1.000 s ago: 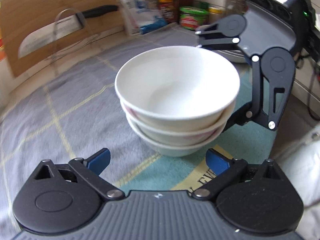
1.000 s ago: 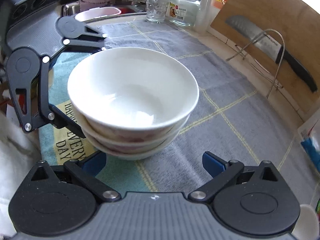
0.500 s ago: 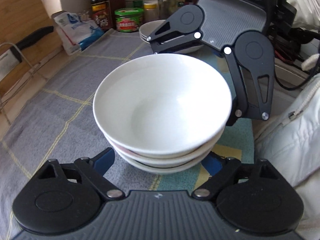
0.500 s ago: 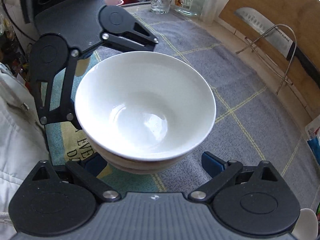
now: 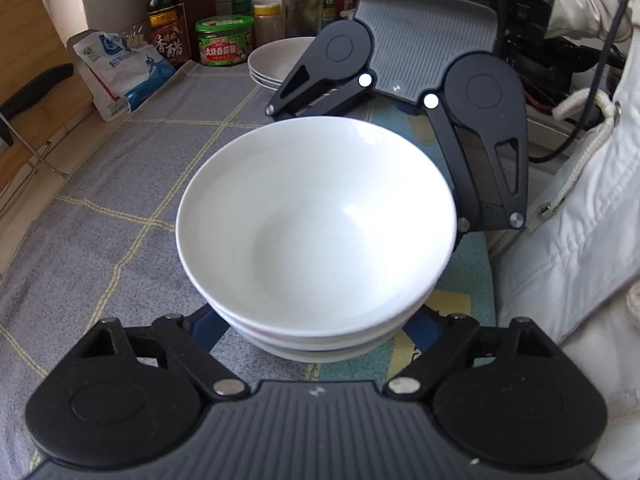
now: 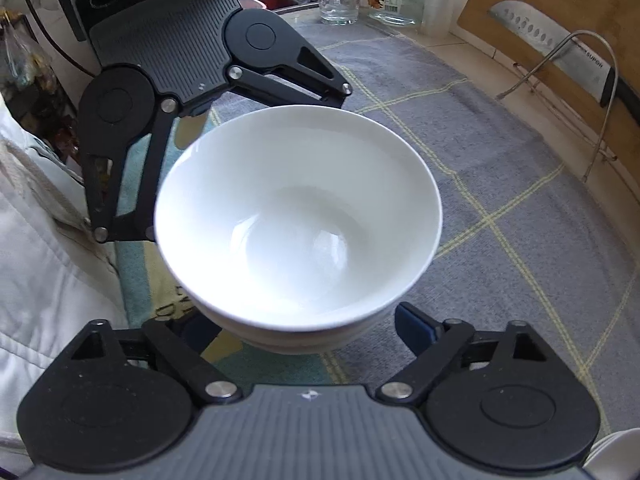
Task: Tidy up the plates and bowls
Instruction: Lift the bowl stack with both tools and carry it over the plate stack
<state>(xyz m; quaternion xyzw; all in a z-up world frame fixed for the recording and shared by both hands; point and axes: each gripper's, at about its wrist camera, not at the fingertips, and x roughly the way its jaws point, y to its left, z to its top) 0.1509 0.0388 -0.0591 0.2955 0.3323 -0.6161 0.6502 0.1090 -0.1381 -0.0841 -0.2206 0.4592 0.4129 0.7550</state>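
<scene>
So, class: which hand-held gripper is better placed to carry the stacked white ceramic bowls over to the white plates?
Probably right. Both flank the stacked white ceramic bowls, but the white plates sit just behind the right hand-held gripper, farthest from the left hand-held gripper.

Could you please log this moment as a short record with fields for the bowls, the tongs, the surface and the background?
bowls: stack of white ceramic bowls, nested, upright, top one empty
left tongs: open, blue tips flank the stack's base
right tongs: open, flanking the base from the opposite side
contact: cannot tell
surface: grey checked cloth
background: stack of white plates, steel cleaver against the wooden cutting board
</scene>
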